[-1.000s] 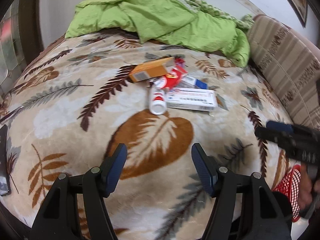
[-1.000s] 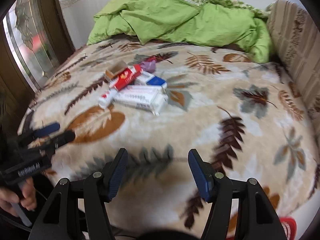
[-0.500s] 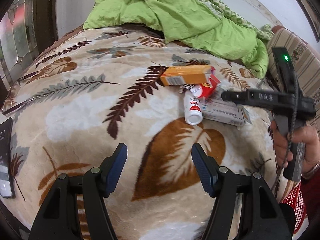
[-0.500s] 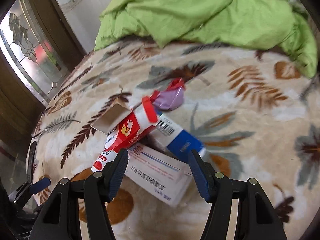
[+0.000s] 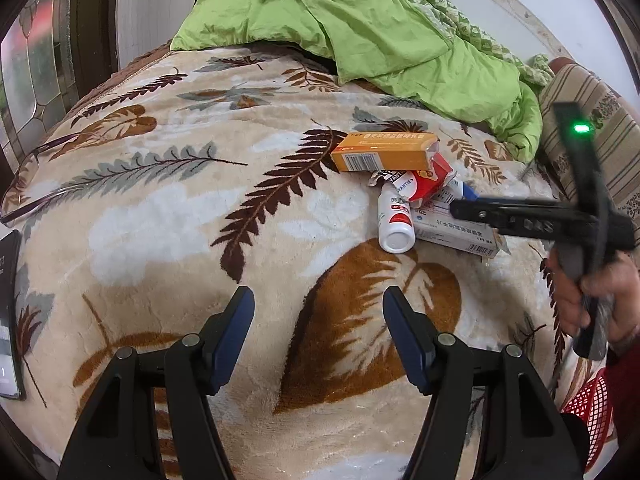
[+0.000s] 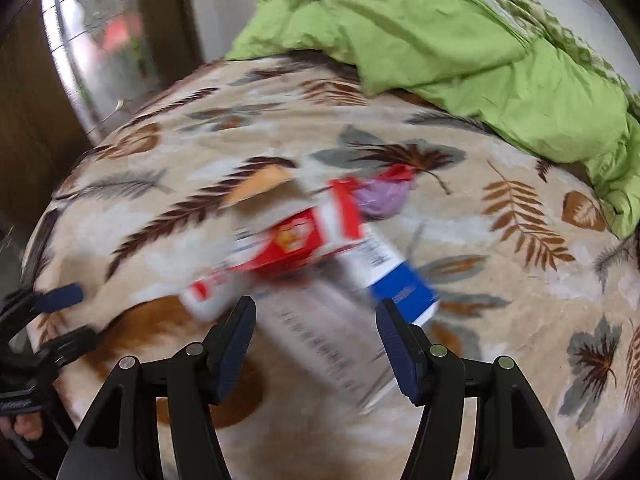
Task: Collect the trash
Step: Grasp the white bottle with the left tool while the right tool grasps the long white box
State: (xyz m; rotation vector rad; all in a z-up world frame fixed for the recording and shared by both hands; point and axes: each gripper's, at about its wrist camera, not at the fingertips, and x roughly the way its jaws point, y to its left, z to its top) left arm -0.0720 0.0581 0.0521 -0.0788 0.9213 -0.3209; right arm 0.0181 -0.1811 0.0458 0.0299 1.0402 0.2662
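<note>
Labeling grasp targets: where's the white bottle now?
In the left wrist view the white bottle lies on the blanket, right of centre, at the pile's near-left edge, beside the white box and just below the orange box.

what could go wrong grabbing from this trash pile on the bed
1. The boxes overlap: lifting the white box may drag the red carton lying on it.
2. The white bottle lies on its side on the soft blanket; a nudge may roll it.
3. The open right tool hovers above several items at once.
</note>
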